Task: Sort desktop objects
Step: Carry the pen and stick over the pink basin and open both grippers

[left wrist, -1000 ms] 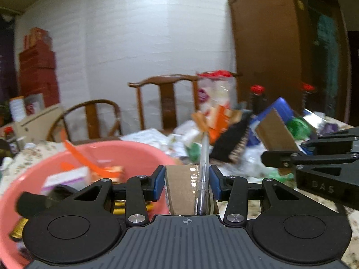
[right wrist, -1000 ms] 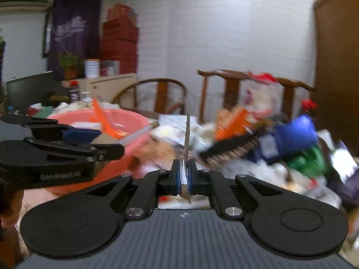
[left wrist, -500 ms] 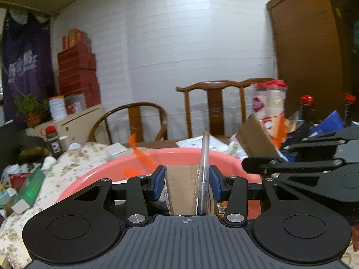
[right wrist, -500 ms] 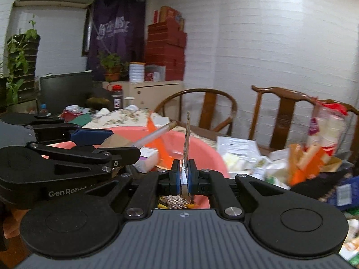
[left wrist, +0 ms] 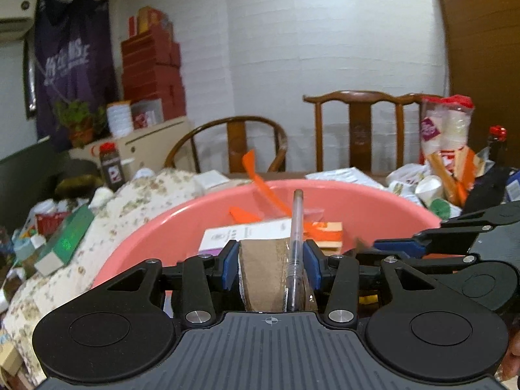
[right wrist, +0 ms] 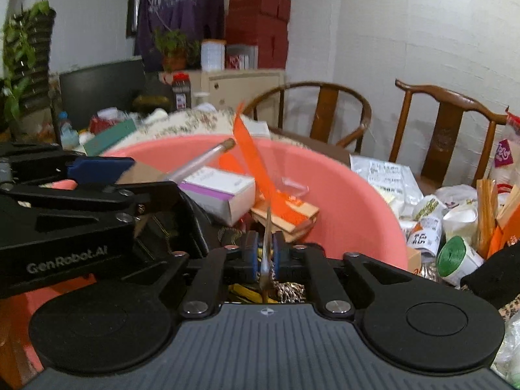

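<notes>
Cluttered table (left wrist: 136, 195), both tongs (left wrist: 269, 261) (right wrist: 266, 250) tilted over pink basin (left wrist: 373, 208)

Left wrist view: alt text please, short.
The left tongs grip a piece of brown cardboard and a clear pen over a pink basin holding boxes and orange strips. The right tongs enter from the right; chairs stand behind.

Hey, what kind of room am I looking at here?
Most likely a lived-in dining room at home, used partly for storage. Wooden chairs stand at a cluttered table with a floral cloth, a pink basin holds sorted odds and ends, and red boxes are stacked by a potted plant.
</notes>
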`<act>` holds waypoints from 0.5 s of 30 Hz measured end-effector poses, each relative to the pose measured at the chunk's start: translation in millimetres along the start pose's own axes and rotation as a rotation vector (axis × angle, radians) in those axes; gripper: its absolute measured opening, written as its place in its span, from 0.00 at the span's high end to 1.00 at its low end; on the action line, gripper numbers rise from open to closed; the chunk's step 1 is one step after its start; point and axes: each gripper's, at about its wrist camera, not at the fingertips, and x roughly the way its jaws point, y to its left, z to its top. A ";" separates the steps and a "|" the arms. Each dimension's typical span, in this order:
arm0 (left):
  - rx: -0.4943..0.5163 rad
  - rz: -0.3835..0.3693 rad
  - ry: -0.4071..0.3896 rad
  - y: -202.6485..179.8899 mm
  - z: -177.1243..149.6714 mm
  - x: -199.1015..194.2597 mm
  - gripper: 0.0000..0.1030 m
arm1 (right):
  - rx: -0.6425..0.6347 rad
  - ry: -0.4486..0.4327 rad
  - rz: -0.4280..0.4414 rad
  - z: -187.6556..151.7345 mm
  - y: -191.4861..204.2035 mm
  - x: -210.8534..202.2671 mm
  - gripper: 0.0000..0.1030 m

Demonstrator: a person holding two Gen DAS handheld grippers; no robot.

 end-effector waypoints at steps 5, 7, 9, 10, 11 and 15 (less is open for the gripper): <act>-0.018 0.014 0.011 5.9 -2.9 -0.9 0.53 | 0.000 0.014 -0.004 -1.9 2.9 2.2 0.45; -0.016 0.023 0.005 5.5 -2.4 -3.0 0.42 | -0.007 0.017 -0.010 0.3 4.6 -0.5 0.29; -0.014 0.031 0.003 4.8 -2.2 -4.9 0.37 | -0.032 0.016 -0.028 1.4 8.4 -2.8 0.20; -0.013 0.036 -0.001 4.2 -2.3 -6.4 0.35 | -0.039 0.015 -0.035 1.5 9.9 -3.9 0.17; -0.015 0.040 -0.004 4.0 -2.1 -7.8 0.27 | -0.045 0.016 -0.036 1.8 10.9 -4.4 0.16; -0.015 0.061 -0.038 2.0 -2.6 -18.3 0.14 | -0.075 0.018 -0.054 0.8 16.4 -10.8 0.06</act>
